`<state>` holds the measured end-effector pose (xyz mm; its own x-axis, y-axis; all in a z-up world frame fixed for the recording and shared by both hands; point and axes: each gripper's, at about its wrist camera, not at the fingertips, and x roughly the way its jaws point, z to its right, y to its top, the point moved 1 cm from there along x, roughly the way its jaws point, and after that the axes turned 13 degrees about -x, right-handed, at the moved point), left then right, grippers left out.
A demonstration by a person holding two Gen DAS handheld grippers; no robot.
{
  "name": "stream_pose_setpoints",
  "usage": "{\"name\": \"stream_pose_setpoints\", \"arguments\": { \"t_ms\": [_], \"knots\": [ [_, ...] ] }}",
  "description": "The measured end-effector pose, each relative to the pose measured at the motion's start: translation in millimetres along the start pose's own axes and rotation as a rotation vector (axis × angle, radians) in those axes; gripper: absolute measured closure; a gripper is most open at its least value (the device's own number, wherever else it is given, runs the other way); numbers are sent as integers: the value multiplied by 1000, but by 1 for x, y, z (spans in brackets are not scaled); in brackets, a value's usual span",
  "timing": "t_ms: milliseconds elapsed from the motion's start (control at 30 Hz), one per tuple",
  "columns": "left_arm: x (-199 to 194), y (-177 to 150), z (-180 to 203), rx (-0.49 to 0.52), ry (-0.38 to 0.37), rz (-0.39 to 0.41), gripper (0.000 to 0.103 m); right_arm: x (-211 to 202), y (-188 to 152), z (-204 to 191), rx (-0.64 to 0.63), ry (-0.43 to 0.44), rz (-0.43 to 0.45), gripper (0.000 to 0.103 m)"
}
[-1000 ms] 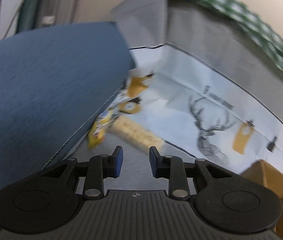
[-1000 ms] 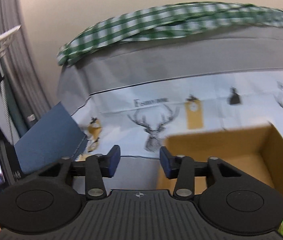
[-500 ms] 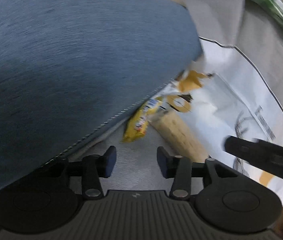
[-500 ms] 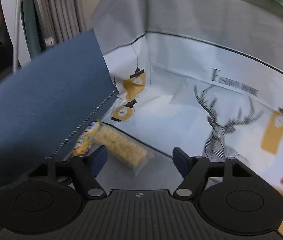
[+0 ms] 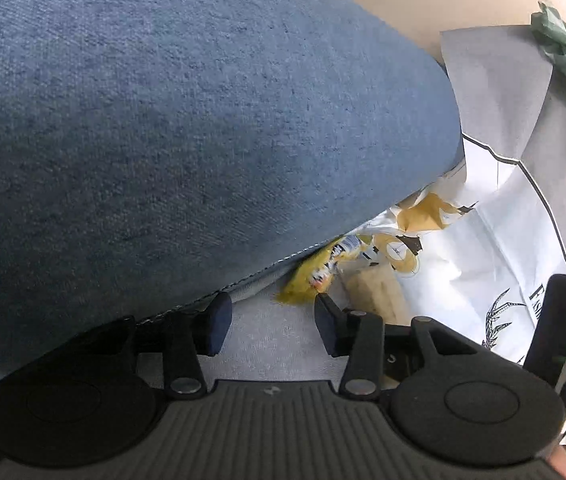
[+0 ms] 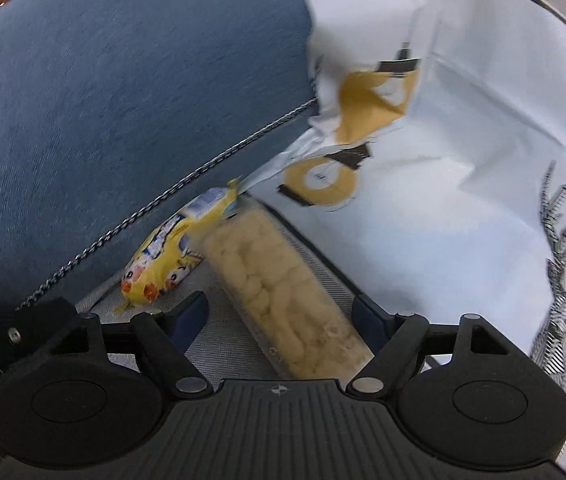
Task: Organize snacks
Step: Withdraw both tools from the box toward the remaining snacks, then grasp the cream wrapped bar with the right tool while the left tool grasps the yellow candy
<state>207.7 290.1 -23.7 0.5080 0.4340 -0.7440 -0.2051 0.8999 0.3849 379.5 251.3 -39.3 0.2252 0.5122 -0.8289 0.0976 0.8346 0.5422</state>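
The right gripper (image 6: 279, 314) points down at a long clear pack of pale puffed sticks (image 6: 283, 292) that lies on a grey fabric surface (image 6: 223, 344); its fingers have just been opening and now stand wide apart, one on each side of the near end of this pack, and the pads do not seem to press on it. Just beside the pack, touching its far end, lies a small yellow snack packet (image 6: 163, 264) (printed with a cartoon design), half tucked under the edge of a big blue cushion (image 6: 123, 100). A white cloth with deer and yellow tag prints (image 6: 443, 208) stands behind both snacks. The left gripper (image 5: 273, 320) hovers over the same grey surface, its fingers partly open after opening a little, with nothing between them. In its view the yellow packet (image 5: 307, 280) and the pale pack (image 5: 379, 292) lie just ahead of the fingertips, and the black body of the right gripper (image 5: 563, 320) shows at the right edge.
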Motion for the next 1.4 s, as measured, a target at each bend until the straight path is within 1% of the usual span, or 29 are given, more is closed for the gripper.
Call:
{"name": "stream_pose_setpoints", "arguments": {
  "t_ms": [33, 67, 133, 267, 367, 467, 500, 567, 600, 667, 700, 767, 800, 833, 900, 933, 967, 1000, 1100, 1133, 1167, 1300, 1400],
  "knots": [
    [0, -1, 1, 9, 0, -2, 52, -3, -1, -1, -2, 0, 12, 37],
    [1, -3, 2, 14, 0, 2, 52, -7, -2, -1, 7, 6, 23, 52],
    [-2, -3, 0, 16, -2, 15, 52, -16, -5, 0, 43, 6, 35, 65],
    [-2, -7, 3, 38, -1, 23, 52, -41, -16, -5, 103, -47, 41, 65],
    [-2, -9, 5, 69, -4, 34, 52, -67, -30, -9, 194, -150, 16, 65],
    [5, -14, 17, 131, 1, 53, 51, -102, -51, -15, 293, -242, 15, 65],
    [5, -18, 22, 164, -4, 64, 50, -116, -60, -19, 325, -261, 25, 65],
    [7, -25, 31, 221, -13, 87, 41, -141, -79, -25, 388, -298, 57, 65],
    [9, -28, 35, 241, -14, 95, 40, -152, -88, -26, 425, -318, 75, 65],
    [15, -35, 46, 295, -15, 124, 38, -170, -104, -32, 490, -332, 109, 65],
    [18, -37, 50, 322, -4, 137, 38, -179, -112, -37, 514, -331, 126, 65],
    [27, -39, 56, 355, 9, 151, 39, -192, -123, -49, 530, -332, 141, 65],
    [34, -41, 59, 377, 29, 155, 39, -196, -128, -54, 528, -322, 144, 65],
    [40, -42, 60, 396, 39, 146, 39, -201, -133, -59, 529, -316, 149, 65],
    [52, -45, 61, 448, 66, 126, 43, -206, -139, -66, 535, -309, 153, 65],
    [57, -45, 60, 463, 81, 125, 51, -210, -141, -69, 541, -307, 154, 65],
    [60, -45, 59, 469, 90, 120, 68, -214, -146, -72, 549, -313, 158, 65],
    [62, -44, 56, 468, 96, 109, 75, -217, -148, -76, 552, -322, 160, 65],
    [57, -35, 48, 453, 66, 77, 81, -229, -153, -86, 549, -321, 161, 65],
    [55, -32, 46, 446, 51, 61, 87, -234, -155, -90, 546, -316, 166, 65],
    [50, -29, 44, 441, 34, 41, 88, -240, -156, -93, 543, -315, 169, 65],
    [28, -28, 33, 444, -41, -92, 89, -261, -164, -110, 536, -313, 174, 65],
    [0, -35, 21, 509, -81, -148, 89, -276, -171, -127, 522, -311, 185, 65]
  ]
}}
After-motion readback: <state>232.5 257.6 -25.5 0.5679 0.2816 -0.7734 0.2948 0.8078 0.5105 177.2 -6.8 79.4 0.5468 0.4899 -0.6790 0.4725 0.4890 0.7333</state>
